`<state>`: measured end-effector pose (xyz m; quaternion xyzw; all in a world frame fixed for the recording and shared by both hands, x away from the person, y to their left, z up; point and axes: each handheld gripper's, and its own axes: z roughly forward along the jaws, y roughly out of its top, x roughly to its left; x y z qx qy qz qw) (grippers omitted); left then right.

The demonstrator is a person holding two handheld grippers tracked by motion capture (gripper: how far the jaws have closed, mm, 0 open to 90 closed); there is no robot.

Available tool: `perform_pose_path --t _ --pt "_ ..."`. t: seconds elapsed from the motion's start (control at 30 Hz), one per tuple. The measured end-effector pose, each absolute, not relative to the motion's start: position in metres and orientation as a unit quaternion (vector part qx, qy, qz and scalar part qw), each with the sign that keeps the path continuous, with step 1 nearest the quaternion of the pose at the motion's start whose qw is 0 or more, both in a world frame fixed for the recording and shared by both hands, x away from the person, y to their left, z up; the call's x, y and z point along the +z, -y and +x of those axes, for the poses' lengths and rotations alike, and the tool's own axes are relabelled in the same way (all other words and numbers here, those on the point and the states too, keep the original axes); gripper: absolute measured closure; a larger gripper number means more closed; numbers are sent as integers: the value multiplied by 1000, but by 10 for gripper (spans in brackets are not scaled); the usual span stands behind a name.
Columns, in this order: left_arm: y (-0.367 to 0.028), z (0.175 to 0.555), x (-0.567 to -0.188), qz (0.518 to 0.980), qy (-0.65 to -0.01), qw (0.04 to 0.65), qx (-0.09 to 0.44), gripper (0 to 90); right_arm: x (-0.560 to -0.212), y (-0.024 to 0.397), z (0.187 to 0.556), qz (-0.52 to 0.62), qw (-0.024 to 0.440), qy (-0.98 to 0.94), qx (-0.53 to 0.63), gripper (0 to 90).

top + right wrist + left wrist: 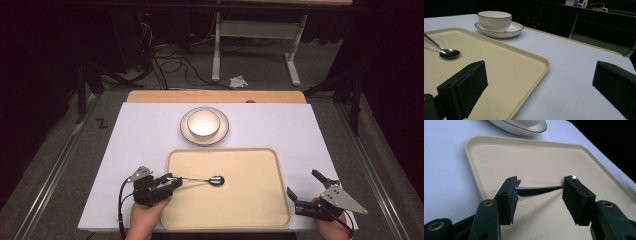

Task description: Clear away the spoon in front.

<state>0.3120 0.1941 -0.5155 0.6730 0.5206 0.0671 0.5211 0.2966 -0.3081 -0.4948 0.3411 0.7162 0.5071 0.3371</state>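
Spoon (206, 179) lay on the beige tray (260, 210), its handle between the parted jaws of the left gripper (172, 181), ungripped, while the right gripper (300, 187) gaped wide, empty, beside the tray's right edge.

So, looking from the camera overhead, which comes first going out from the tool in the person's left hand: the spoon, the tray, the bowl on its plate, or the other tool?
1. Spoon: its handle lies between the left tool's jaws.
2. Tray: just beside the left tool, under the spoon.
3. Bowl on its plate: farther back, mid-table.
4. Right tool: across the tray, at its right edge.
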Motion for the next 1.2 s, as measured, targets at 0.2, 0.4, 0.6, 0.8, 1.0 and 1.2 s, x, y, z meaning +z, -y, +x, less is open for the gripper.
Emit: perform_pose_path --t 0.2,0.4,0.6,0.8,1.0,1.2 --pt "-182 311 -513 655 -537 524 90 384 -495 308 297 341 337 -716 507 5" --pt "-185 310 -508 707 -502 482 126 317 -495 308 297 339 337 -717 508 5" --pt "-181 309 -506 716 -495 470 144 266 -495 308 297 341 337 -717 506 5" --pt "-184 309 -503 714 -494 473 150 270 -495 308 297 338 337 -718 507 5" --pt "-191 315 -509 735 -488 451 136 665 -495 307 297 337 336 -719 506 5" --pt "-187 326 -513 766 -495 385 142 900 -495 307 297 338 335 -719 507 5"
